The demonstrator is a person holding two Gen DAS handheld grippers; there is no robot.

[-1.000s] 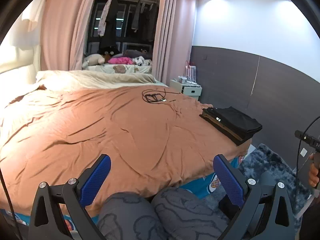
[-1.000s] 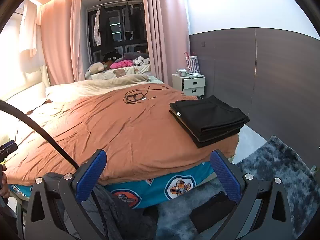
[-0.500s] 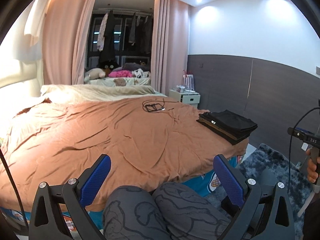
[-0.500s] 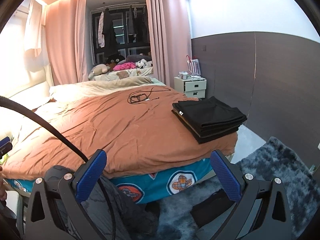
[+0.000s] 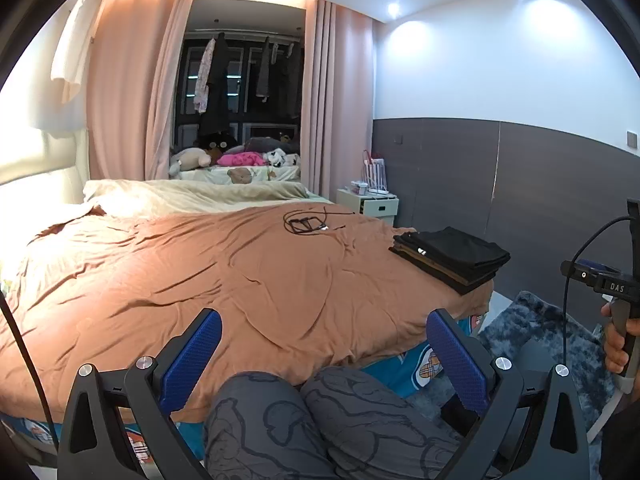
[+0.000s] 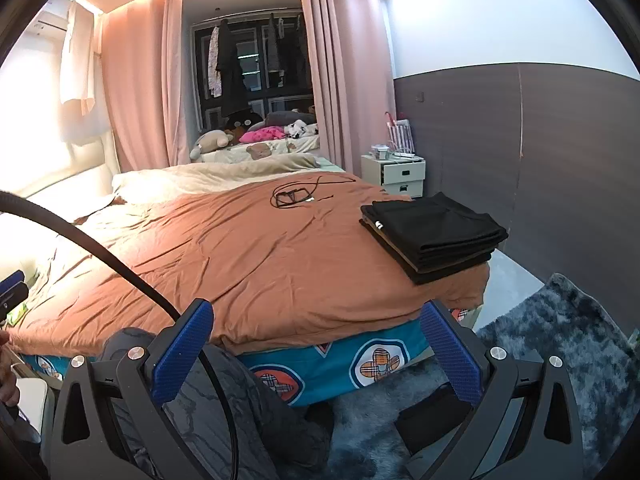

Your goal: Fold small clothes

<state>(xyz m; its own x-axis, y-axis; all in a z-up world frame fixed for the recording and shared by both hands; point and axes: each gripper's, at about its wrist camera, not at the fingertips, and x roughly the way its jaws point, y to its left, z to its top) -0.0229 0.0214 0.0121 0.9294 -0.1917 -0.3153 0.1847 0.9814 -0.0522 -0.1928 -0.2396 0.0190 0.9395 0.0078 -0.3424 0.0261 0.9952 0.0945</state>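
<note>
A big bed (image 5: 160, 272) had an orange blanket (image 5: 240, 280) on it. A black cord (image 5: 306, 222) lay on the blanket. A small white table (image 6: 394, 172) stood by the wall, and a fuzzy blue rug (image 6: 560, 340) covered the floor.

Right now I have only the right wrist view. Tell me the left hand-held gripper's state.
Observer: The left hand-held gripper is open, holding nothing.
Operator: Say what sits below it.
Observer: The person's knees, in grey patterned trousers, by the near edge of the bed.
Operator: Locate my holding hand.
Observer: The right hand grips a handle at that view's right edge, above the rug.
</note>
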